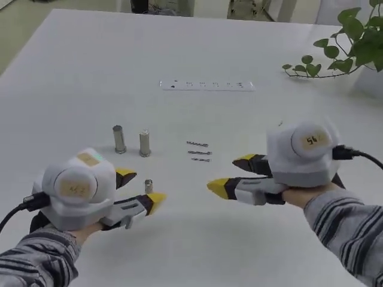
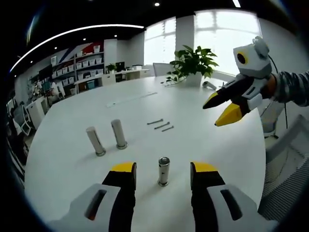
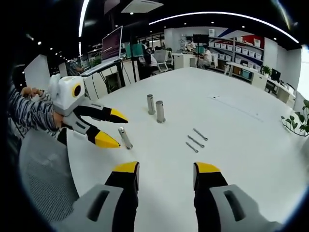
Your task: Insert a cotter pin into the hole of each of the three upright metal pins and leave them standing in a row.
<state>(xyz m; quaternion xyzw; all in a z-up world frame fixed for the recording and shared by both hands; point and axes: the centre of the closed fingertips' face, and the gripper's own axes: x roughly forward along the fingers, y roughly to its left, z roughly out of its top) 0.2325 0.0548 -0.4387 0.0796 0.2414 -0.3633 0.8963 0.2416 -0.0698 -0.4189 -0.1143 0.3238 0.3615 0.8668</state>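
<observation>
The left gripper (image 1: 141,187) hangs low over the white table (image 1: 72,78) on the near left side, and its yellow-tipped jaws are spread apart. One metal pin (image 2: 164,170) stands upright on the table in the gap between the jaw tips. There is open space on either side of it, so neither jaw touches it.

Two more stand farther out, side by side and close together: a left pin (image 1: 118,139) and a right pin (image 1: 144,143), both upright. The three do not form a row, since the one between the jaws stands well in front of the pair.

Three cotter pins (image 1: 199,152) lie flat near the middle of the table, roughly parallel and one behind another. They are to the right of the standing pair and apart from it.

The right gripper (image 1: 231,173) is held above the table on the near right, pointing left. Its jaws are likewise parted and grip nothing.

A long white strip (image 1: 206,85) lies across the far part of the table, and a leafy plant (image 1: 359,42) sits at the far right. Striped sleeves (image 1: 341,221) cover the person's forearms.
</observation>
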